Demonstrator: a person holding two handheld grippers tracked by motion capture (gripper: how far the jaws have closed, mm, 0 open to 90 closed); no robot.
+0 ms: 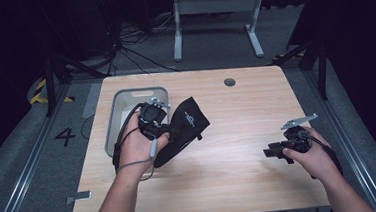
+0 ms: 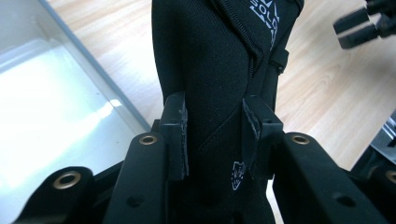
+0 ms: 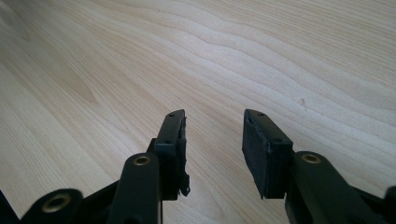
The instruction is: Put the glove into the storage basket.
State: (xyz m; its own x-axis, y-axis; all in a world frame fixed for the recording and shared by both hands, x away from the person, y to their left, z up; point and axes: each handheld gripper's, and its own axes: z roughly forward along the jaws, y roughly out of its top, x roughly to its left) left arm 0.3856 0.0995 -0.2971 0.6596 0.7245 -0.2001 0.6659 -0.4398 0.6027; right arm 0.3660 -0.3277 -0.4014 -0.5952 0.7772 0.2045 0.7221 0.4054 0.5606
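Currently the left tongs [image 2: 215, 135] are pinching a black neoprene pouch [image 1: 186, 125], one jaw on each flat face, near what looks like its narrower end. In the left gripper view the fabric fills the gap between the pads and carries a zip seam and white print. Judgement: the grip sits at the end so the rest of the pouch can hang or drag free, which would suit lifting it toward or away from the grey bin [image 1: 114, 122].

Position: the pouch lies on the wooden surface [image 1: 229, 153], just beside the bin's right wall, near the left-centre of the surface. Whether its far end touches the wood or is slightly raised, I cannot tell.

Orientation: in the high view the long axis runs diagonally, from the held end by the left hand [image 1: 137, 145] up and to the right, widening toward the far end. The wide end points toward the far right corner of the surface. In the left gripper view it extends straight away along the jaws.

Right tongs [image 3: 215, 135] are spread, nothing between the pads, bare wood beneath. They sit well apart from the pouch, near the right edge, the jaws pointing left toward it. Judgement: parked clear, ready to assist.
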